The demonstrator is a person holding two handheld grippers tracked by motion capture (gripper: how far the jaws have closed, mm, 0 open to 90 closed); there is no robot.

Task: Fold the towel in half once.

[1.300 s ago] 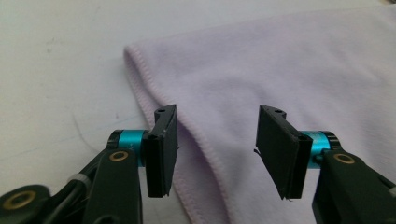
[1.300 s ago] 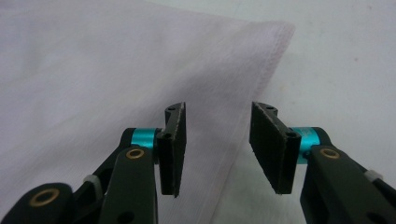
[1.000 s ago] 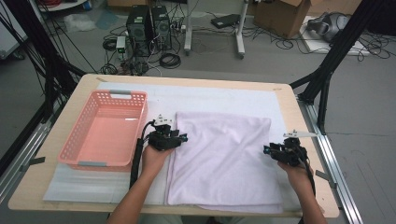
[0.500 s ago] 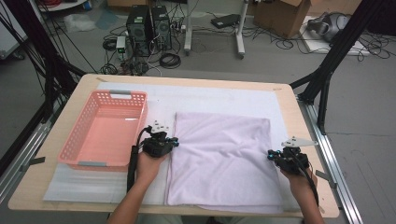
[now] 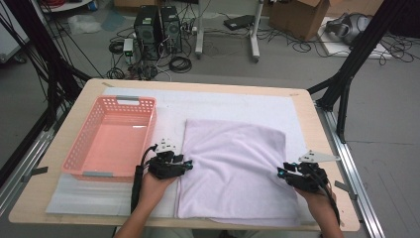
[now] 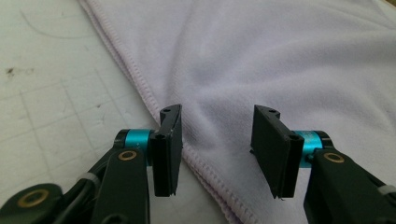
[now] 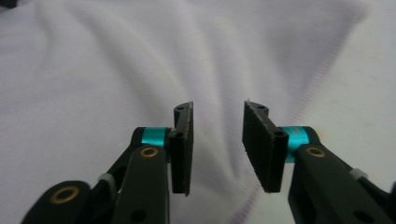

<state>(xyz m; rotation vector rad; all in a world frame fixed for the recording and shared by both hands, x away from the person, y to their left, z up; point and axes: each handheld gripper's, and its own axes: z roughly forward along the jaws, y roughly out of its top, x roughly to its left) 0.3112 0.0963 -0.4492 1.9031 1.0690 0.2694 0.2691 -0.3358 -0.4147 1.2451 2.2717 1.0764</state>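
A lavender towel (image 5: 233, 168) lies folded flat on the white mat (image 5: 237, 106). My left gripper (image 5: 188, 162) sits at the towel's left edge, low over the mat. In the left gripper view its jaws (image 6: 217, 144) stand apart, having just been opening; the stitched hem of the towel (image 6: 280, 56) runs between them, untouched by the pads. My right gripper (image 5: 281, 171) rests at the towel's right edge. Its jaws (image 7: 217, 140) have also just been opening, and they now stand over a soft ridge of towel (image 7: 116, 70) without pressing on it.
A pink plastic basket (image 5: 114, 144) stands on the mat just left of my left hand. The wooden table (image 5: 54, 163) ends close behind both forearms. Black frame posts, computers and cables are on the floor beyond the far edge.
Both hands have slid along the towel's side edges toward the near side of the table. The towel lies as it did.
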